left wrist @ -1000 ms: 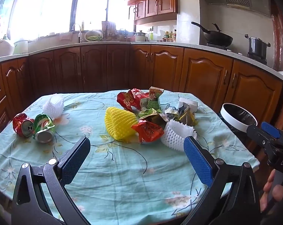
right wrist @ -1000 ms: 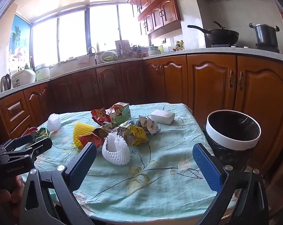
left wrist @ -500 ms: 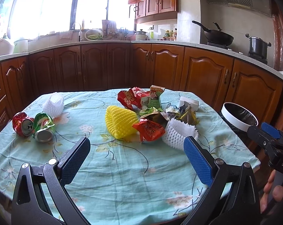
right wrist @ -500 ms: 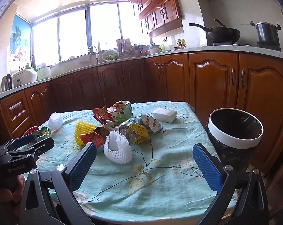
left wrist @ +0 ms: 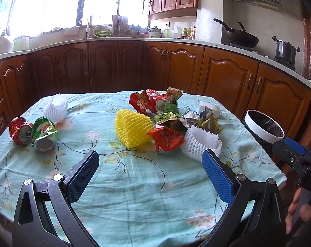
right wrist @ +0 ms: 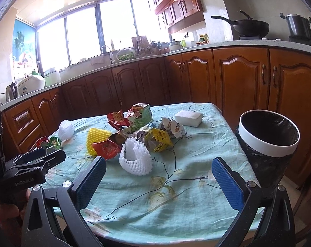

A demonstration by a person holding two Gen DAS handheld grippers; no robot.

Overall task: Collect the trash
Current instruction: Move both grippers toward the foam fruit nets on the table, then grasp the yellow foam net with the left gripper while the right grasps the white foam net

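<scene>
Trash lies on a table with a light green floral cloth (left wrist: 134,185): a yellow foam net (left wrist: 132,128), a red snack wrapper (left wrist: 166,139), a white foam net (left wrist: 200,144) (right wrist: 135,159), crumpled wrappers (right wrist: 159,138), a green carton (left wrist: 170,103) and two crushed cans (left wrist: 34,131) at the left. A white-rimmed bin with a black liner (right wrist: 268,142) stands off the table's right edge. My left gripper (left wrist: 150,164) hangs open over the near cloth, short of the pile. My right gripper (right wrist: 159,171) is open too, empty, just behind the white net.
Another white foam net (left wrist: 56,108) sits at the far left and a white block (right wrist: 188,118) at the far right of the table. Wooden cabinets (left wrist: 176,68) and a counter with a wok (left wrist: 240,37) and pot ring the room. A hand (left wrist: 297,212) holds each gripper.
Both views have crept slightly closer to the trash pile; the grippers stay open and nothing on the table has moved.
</scene>
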